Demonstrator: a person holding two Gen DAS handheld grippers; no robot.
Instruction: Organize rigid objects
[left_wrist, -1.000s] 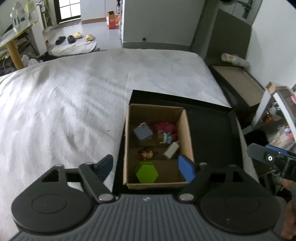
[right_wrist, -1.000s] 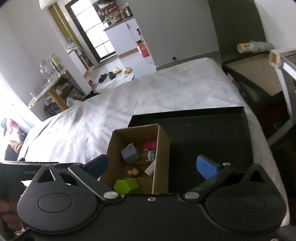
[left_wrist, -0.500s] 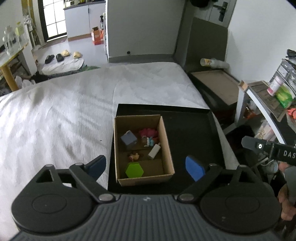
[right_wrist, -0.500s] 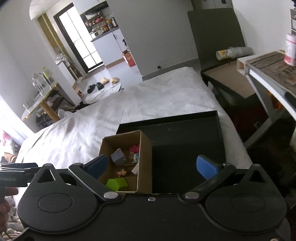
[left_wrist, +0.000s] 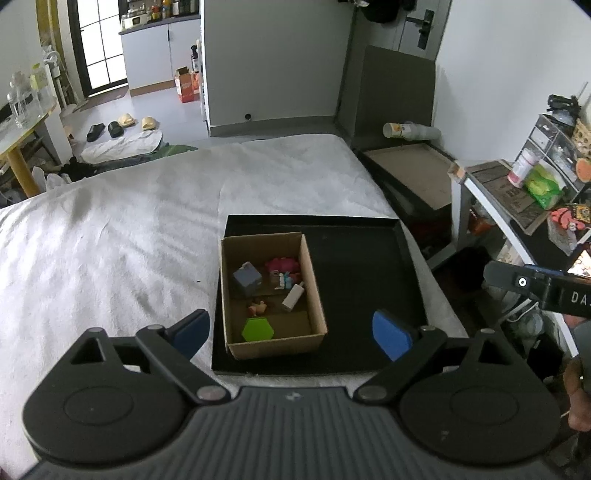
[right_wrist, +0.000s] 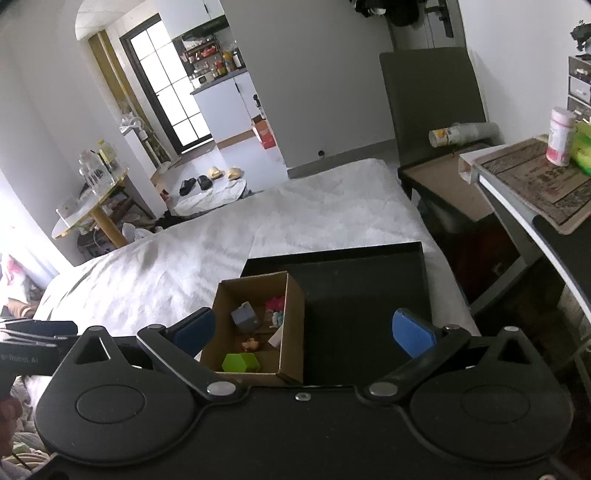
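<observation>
White bedding covers the bed, and its left stretch carries nothing to sort. Near the bed's right edge lies a black tray, and at the tray's left edge stands the cardboard box. Inside the box, from left to right, lie a grey-blue cube, a green hexagon block near the front wall, a small tan figure, a pink toy at the back, and a white block tilted toward the right wall. The tray floor right of the box is bare.

Left tongs hang above the tray's near edge, spread wide and holding nothing. Right tongs hover likewise, wide apart and empty, their view showing the box's open top.

Judging by this, the gathering looks finished: every loose piece visible sits in the box, and little seems left beyond perhaps tidying or moving the box.
</observation>
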